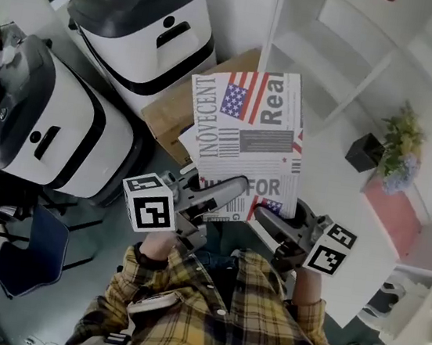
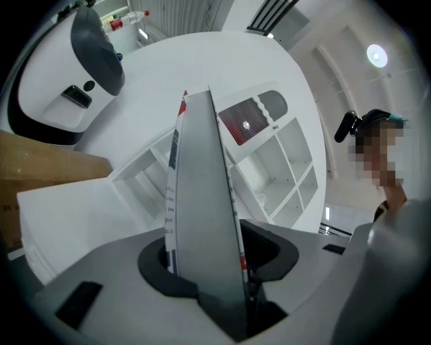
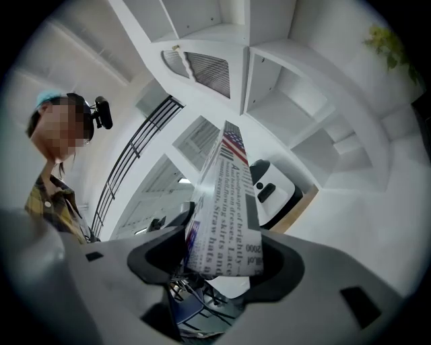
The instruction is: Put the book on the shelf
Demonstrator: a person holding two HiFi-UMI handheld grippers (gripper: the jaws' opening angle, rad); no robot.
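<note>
- Book (image 1: 248,136) is held in the air near the white shelf (image 1: 334,57), not on it.
- Left gripper (image 1: 217,192) jaws are clamped on the book's lower edge. Right gripper (image 1: 271,221) jaws are clamped there too.
- Risk: both grips are low, so the book may tip or slip.
- Risk: a top corner may catch a shelf divider.

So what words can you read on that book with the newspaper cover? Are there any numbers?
"Real": on the book, top of the cover, head view.
"FOR": lower on the cover.
"INOVECENT", roughly: sideways along the cover's left edge.
"on dresses. Lace": on the cover, right gripper view.
"Straw skirts": next line there.
"2000": near the bottom edge there.
The rest of the print is too small or blurred to read.
</note>
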